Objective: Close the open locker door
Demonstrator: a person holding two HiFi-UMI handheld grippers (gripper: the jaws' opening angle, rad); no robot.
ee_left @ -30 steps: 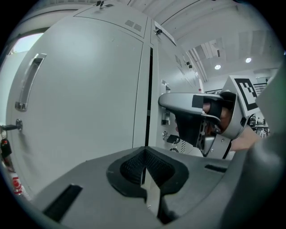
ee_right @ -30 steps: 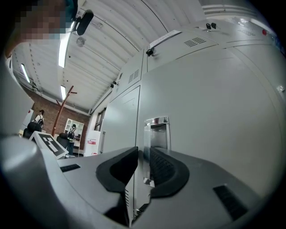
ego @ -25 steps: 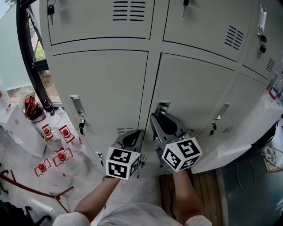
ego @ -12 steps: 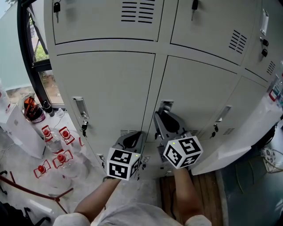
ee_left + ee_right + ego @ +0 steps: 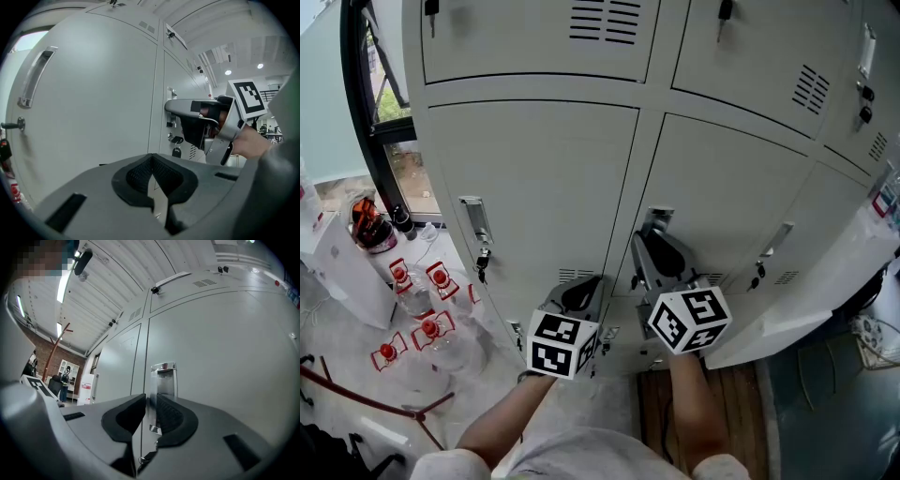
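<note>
The grey locker door [image 5: 722, 197] in the middle of the bank stands almost flush with its neighbours. Its chrome handle [image 5: 658, 217] is upright at the door's left edge. My right gripper [image 5: 654, 232] reaches up to that handle. In the right gripper view the handle [image 5: 164, 376] runs down into the narrow gap of my right gripper [image 5: 151, 413], whose pads close on its edge. My left gripper [image 5: 586, 291] hangs lower, in front of the left locker door [image 5: 534, 187], shut with nothing in it. In the left gripper view its pads [image 5: 140, 176] meet, and the right gripper [image 5: 197, 112] shows to the right.
The left door carries a handle [image 5: 473, 220] with a key hanging below. Several red-capped bottles [image 5: 431, 333] stand on the floor at the left, by a black window frame [image 5: 361, 122]. A white slab [image 5: 806, 309] juts out at the lower right above wooden flooring [image 5: 731, 422].
The lockers have slid down in the head view. My right gripper has stayed at the handle and edged slightly right and forward. The left gripper has hardly moved.
</note>
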